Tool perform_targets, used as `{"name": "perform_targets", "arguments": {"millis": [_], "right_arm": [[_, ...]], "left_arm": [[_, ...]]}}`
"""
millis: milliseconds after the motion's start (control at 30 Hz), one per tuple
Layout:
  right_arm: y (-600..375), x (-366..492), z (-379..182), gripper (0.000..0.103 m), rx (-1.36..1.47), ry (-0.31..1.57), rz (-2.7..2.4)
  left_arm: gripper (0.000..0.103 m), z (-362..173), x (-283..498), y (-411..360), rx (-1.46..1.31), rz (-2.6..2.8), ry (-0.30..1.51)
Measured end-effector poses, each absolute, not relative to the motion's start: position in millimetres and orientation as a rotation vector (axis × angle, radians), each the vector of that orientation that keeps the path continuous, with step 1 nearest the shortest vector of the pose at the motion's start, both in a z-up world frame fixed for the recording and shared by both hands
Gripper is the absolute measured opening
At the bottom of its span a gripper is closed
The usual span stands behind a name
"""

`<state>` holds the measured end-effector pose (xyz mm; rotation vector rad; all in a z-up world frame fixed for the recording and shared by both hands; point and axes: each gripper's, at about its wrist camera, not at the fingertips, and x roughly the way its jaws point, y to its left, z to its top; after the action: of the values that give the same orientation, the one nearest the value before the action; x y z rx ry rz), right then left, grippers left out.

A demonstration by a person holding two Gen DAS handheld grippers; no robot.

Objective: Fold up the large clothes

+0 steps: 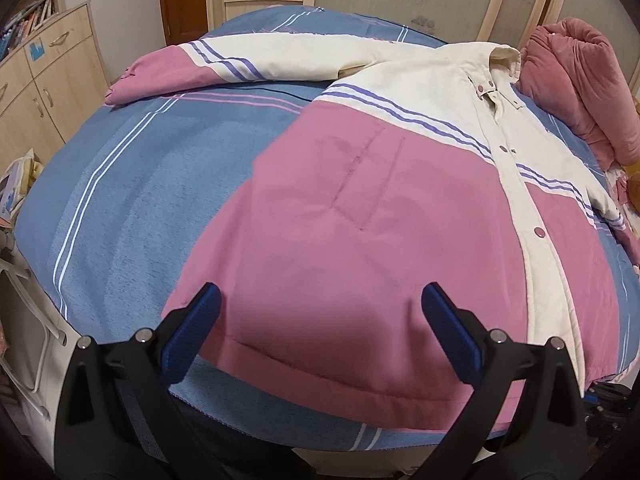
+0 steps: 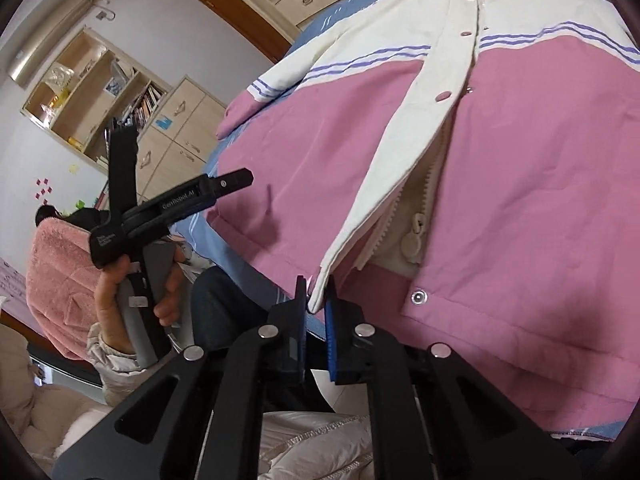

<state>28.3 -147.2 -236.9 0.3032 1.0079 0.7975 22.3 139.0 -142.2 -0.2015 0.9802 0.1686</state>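
jacket's [image 1: 360, 208] right sleeve cut off

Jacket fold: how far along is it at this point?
Done: the jacket lies spread front-up on the bed, one sleeve stretched out. In hand: the right gripper pinches the cream placket's bottom corner; the left gripper hovers open above the hem. Left: every fold.

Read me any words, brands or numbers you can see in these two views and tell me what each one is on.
"GenRobot.AI": on the arm of the left gripper, seen in the right wrist view.
White print on that gripper's black body: too small to read.
Book spines on the shelf: too blurred to read.
The jacket: no lettering visible.
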Motion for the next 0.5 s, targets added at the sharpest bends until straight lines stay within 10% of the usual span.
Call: {"name": "perform_targets", "arguments": {"millis": [500], "right_arm": [[-144.6,32.1,-250.0,0.008,0.248,1.031,0.817]], "left_arm": [[0.101,-141.8,20.0,150.6,-0.197,0.198,0.997]]}}
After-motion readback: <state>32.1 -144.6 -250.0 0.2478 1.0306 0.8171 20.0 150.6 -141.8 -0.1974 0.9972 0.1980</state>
